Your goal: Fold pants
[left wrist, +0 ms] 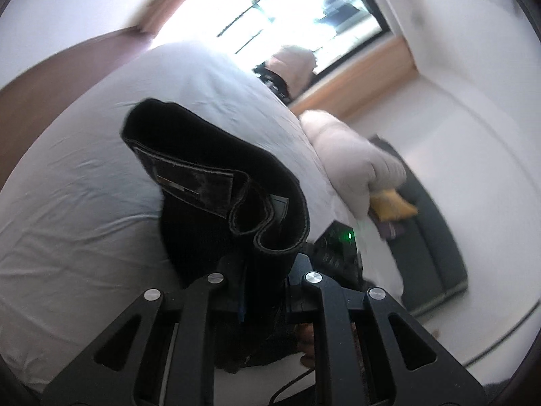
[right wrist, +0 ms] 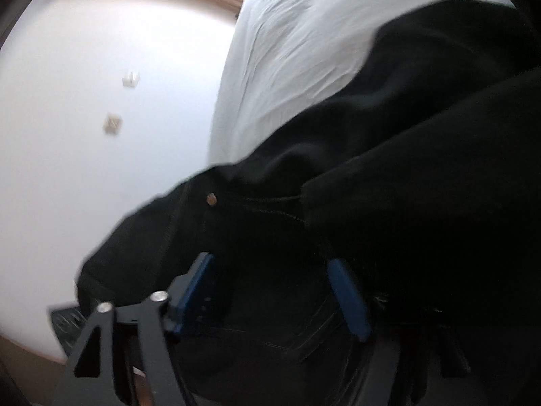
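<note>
The black pants (left wrist: pixel 216 155) are lifted above the white bed sheet (left wrist: pixel 84 186). In the left wrist view the waistband with a label (left wrist: pixel 189 179) curls toward the camera, and my left gripper (left wrist: pixel 257 270) is shut on the pants' fabric. In the right wrist view the pants (right wrist: pixel 405 169) fill the right and lower frame, with a copper rivet (right wrist: pixel 211 198) by a pocket seam. My right gripper (right wrist: pixel 277 291) stands wide, its blue fingers (right wrist: pixel 197 291) apart with dark fabric draped between and over them; no pinch is visible.
A beige quilt (left wrist: pixel 348 162) lies at the bed's edge, with a yellow item (left wrist: pixel 392 203) beside it. A bright window (left wrist: pixel 304 6) is behind the bed. A white wall (right wrist: pixel 101 101) carries two small sockets. A dark bench (left wrist: pixel 432 237) stands on the floor.
</note>
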The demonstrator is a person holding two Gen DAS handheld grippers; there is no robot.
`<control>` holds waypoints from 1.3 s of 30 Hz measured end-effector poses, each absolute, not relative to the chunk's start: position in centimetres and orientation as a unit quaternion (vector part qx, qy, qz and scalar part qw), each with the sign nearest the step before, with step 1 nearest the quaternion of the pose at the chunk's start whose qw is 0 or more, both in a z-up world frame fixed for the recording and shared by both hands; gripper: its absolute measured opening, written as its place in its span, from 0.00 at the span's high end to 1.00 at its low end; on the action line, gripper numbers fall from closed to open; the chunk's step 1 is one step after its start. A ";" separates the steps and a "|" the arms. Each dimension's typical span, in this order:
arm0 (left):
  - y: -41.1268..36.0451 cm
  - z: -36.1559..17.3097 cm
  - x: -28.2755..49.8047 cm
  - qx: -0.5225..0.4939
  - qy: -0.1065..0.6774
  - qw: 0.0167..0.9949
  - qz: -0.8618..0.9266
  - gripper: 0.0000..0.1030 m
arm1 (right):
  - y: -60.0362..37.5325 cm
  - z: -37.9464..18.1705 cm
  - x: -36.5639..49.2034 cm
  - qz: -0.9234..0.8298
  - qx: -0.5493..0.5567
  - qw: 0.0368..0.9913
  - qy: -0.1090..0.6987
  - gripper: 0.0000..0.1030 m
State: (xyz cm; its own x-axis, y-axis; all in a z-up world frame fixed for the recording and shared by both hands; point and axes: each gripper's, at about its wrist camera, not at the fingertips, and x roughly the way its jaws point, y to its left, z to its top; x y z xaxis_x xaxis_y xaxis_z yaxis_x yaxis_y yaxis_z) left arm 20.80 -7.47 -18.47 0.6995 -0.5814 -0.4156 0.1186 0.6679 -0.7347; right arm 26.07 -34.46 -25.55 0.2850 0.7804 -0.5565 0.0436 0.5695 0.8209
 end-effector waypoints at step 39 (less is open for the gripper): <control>-41.9 -22.0 27.5 -0.080 0.428 0.808 -0.396 0.87 | -54.7 -18.8 21.8 0.281 0.336 0.788 0.432 0.56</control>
State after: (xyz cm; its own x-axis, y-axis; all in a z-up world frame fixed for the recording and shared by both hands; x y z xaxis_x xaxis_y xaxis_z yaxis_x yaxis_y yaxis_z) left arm 27.52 -41.95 -21.99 0.3195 -0.7085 -0.6292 0.5717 0.6737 -0.4683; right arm 21.81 -54.67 -18.79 0.4688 0.7337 -0.4919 -0.1533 0.6160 0.7727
